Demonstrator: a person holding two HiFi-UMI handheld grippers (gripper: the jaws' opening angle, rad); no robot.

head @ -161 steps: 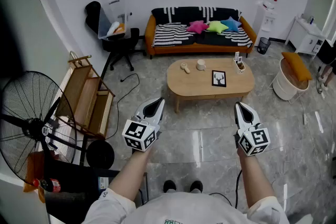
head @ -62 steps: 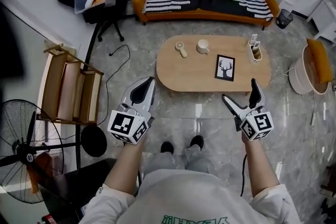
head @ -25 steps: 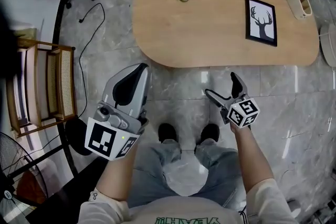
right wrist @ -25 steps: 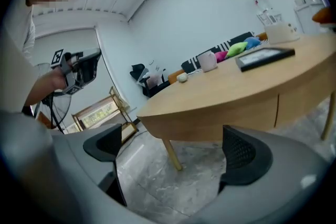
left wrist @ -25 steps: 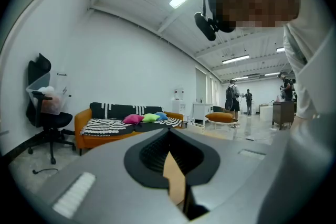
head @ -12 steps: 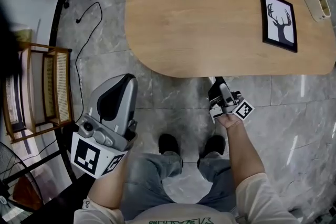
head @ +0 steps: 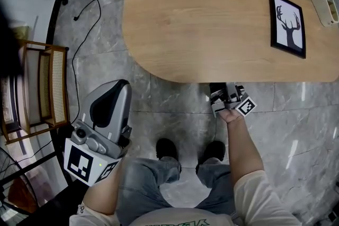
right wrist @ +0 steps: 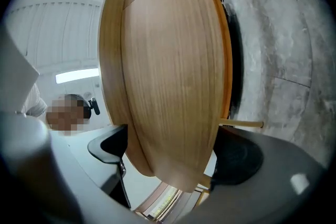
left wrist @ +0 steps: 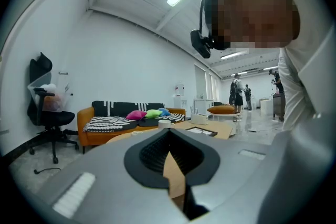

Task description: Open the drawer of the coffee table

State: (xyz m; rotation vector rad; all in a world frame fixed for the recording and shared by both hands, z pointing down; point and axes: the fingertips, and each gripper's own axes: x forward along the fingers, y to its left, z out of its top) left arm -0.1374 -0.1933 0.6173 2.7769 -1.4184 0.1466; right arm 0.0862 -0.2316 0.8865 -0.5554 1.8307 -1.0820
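**Right gripper astride drawer front; left gripper idle**

Grey marble-tiled floor (head: 296,129). The oval coffee table (head: 212,18) is smooth pale wood, its long axis running left to right. The drawer (right wrist: 173,86) sits under the near edge. Its curved wooden front lies between the wide jaws of the right gripper (head: 222,90), which are closing but apparently not yet pressing. The left gripper (head: 115,90) hangs well apart at near left, jaws together, empty.
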